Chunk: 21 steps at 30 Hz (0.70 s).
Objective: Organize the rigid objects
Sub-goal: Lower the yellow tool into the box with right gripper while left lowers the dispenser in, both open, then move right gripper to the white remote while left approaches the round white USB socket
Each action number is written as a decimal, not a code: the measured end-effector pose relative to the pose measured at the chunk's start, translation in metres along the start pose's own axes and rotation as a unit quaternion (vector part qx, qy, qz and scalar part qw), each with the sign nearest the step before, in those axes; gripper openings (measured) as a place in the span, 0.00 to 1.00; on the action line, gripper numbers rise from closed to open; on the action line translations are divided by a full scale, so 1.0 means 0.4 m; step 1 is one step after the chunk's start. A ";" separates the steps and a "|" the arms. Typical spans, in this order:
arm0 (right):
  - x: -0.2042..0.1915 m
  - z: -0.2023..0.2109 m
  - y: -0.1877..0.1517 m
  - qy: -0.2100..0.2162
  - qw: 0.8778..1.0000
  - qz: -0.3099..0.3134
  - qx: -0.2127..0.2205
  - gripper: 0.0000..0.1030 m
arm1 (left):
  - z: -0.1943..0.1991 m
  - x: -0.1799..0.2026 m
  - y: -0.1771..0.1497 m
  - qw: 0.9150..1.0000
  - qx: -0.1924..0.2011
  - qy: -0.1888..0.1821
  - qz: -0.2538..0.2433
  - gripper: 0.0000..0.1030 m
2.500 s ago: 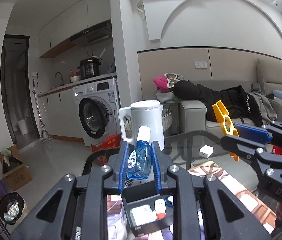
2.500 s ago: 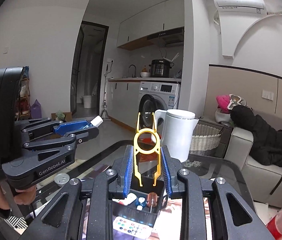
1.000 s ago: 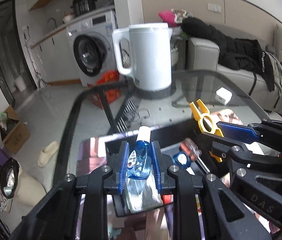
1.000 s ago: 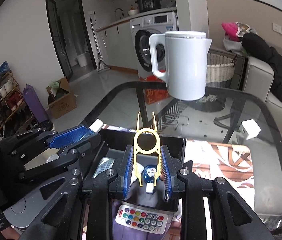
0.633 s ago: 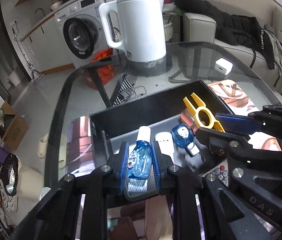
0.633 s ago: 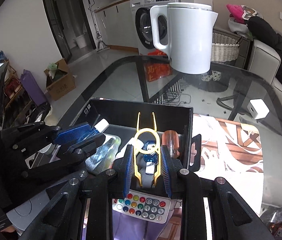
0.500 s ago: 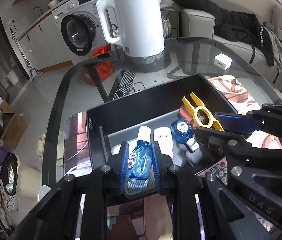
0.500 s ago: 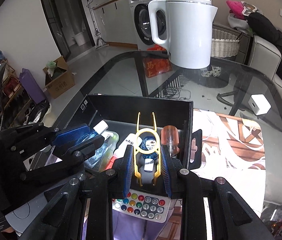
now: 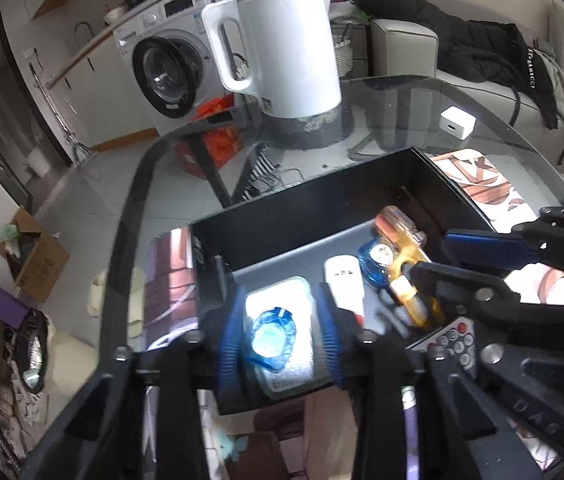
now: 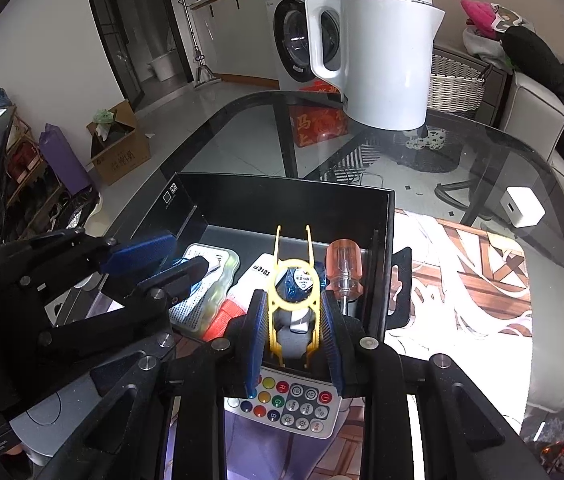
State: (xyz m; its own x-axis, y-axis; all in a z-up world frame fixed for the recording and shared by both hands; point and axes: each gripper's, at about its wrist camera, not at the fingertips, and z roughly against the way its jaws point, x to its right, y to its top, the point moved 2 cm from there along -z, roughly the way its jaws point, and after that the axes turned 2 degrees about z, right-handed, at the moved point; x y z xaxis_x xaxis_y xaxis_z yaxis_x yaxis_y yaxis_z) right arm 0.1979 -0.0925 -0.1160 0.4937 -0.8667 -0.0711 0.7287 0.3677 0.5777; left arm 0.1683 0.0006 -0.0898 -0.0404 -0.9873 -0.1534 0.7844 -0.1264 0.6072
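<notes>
Two grippers hover over the black box (image 10: 282, 196): our left gripper (image 9: 278, 332), jaws wide, has the blue bottle (image 9: 272, 338) loose between them; our right gripper (image 10: 293, 332) clamps the yellow clip (image 10: 291, 280) for placing.

Washing machine (image 9: 170, 68) against the far wall, pale floor tiles before it, grey sofa (image 9: 409, 48) off to its right.

The blue bottle (image 9: 272, 339) between the left tongs (image 9: 278, 330) was smeared by motion, so its label and cap could not be made out. The remote (image 10: 287, 404) was half covered by the right tongs (image 10: 293, 330), and the screwdriver (image 10: 343, 270) lost its shaft behind them. Print on the white tube (image 9: 343, 280) was too small to read.
</notes>
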 end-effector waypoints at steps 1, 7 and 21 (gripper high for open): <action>-0.001 0.002 0.001 -0.001 1.000 0.000 0.003 0.26 | 0.006 -0.003 -0.001 1.000 0.004 -0.001 0.001 0.46; -0.009 0.058 -0.001 -0.005 0.999 0.025 0.033 0.30 | 0.082 -0.028 -0.005 0.999 0.027 -0.026 0.022 0.48; 0.012 0.182 -0.119 0.023 0.996 0.083 0.028 0.40 | 0.180 0.030 -0.118 0.997 0.001 -0.052 -0.048 0.48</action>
State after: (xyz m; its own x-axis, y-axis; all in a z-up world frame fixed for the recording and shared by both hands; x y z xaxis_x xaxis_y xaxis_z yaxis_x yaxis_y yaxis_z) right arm 0.1310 -0.1387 -0.0844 0.6275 -0.7786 -0.0073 0.6078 0.4840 0.6296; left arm 0.0861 -0.0121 -0.0643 -0.1797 -0.9751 -0.1298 0.7727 -0.2215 0.5949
